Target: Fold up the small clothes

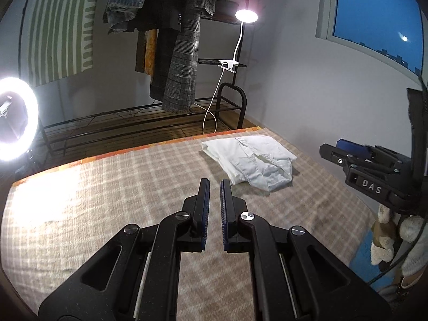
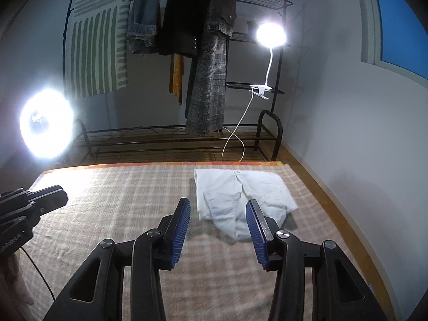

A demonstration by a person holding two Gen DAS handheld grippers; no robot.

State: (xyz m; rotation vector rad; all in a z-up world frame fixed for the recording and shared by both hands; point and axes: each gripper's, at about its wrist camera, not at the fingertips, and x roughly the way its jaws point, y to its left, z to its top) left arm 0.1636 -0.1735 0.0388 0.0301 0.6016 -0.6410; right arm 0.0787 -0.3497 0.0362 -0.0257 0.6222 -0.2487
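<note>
White shirt (image 2: 240,200) folded at bed (image 1: 133,187) far right corner; left tool (image 1: 214,187) pressed together, right tool (image 2: 218,214) spread, both empty. Fold looks finished; next, fetch another garment.

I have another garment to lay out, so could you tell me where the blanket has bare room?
The plaid blanket is bare from its lit left side across to the folded white garment. Only the far right corner, where that garment lies, is taken.
</note>
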